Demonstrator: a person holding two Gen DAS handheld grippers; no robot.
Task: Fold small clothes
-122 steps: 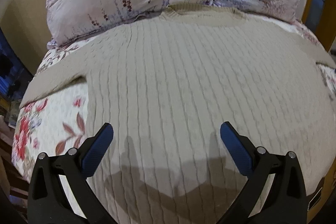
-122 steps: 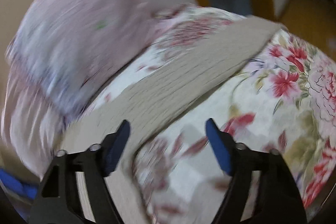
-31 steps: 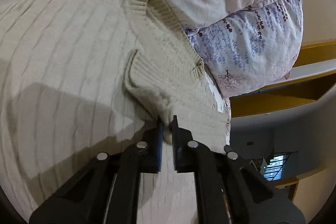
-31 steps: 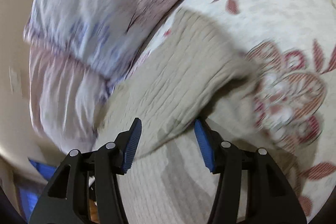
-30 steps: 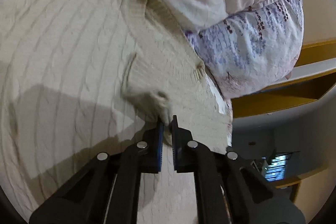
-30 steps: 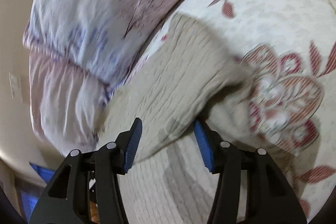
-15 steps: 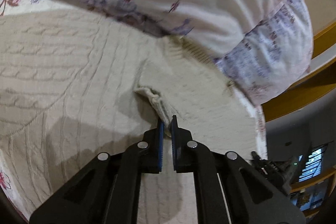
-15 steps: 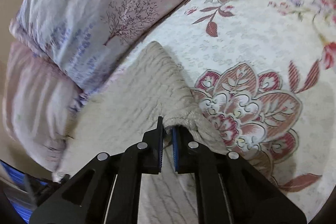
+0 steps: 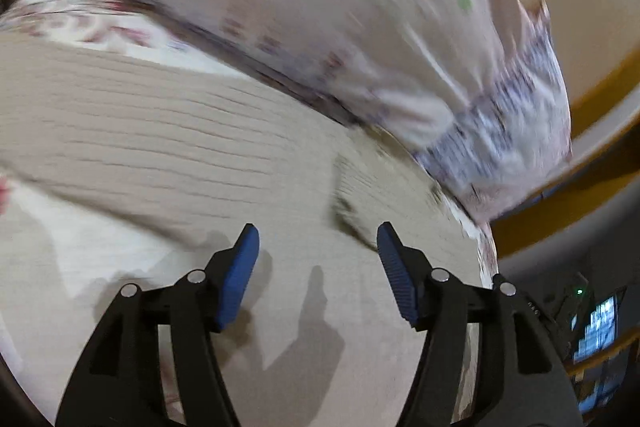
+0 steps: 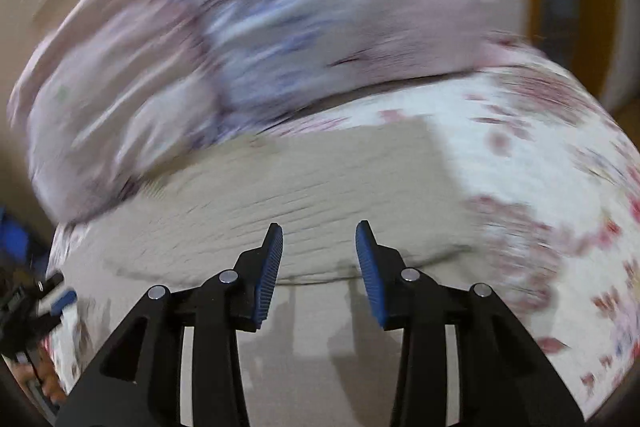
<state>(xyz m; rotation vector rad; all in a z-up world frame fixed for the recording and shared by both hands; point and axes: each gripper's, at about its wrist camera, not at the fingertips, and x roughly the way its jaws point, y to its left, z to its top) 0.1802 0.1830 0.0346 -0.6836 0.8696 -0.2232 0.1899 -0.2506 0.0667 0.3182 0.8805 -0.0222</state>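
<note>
The left gripper (image 9: 318, 251) stands with its blue pads spread wide and nothing between them, hovering just above the beige cable-knit sweater (image 9: 168, 147). The right gripper (image 10: 319, 251) is likewise parted and empty, poised over the same knit (image 10: 320, 187). The sweater lies flat on the floral bedsheet (image 10: 540, 163), its far edge close against the pillow (image 9: 320, 19); in the left view a sleeve (image 9: 384, 195) lies folded in over the body, and in the right view a folded band of knit runs across just ahead of the pads.

Both views are smeared by motion, so the exact fold edges are hard to read — that is itself the first risk: a grasp aimed while moving fast could close on one layer only, or catch the bedsheet beneath along with the knit. The knit looks thick and springy, so the folded sleeve may creep open once left alone. The pillow sits so near the collar end that any lift there could snag or drag against it — skewing the fold
</note>
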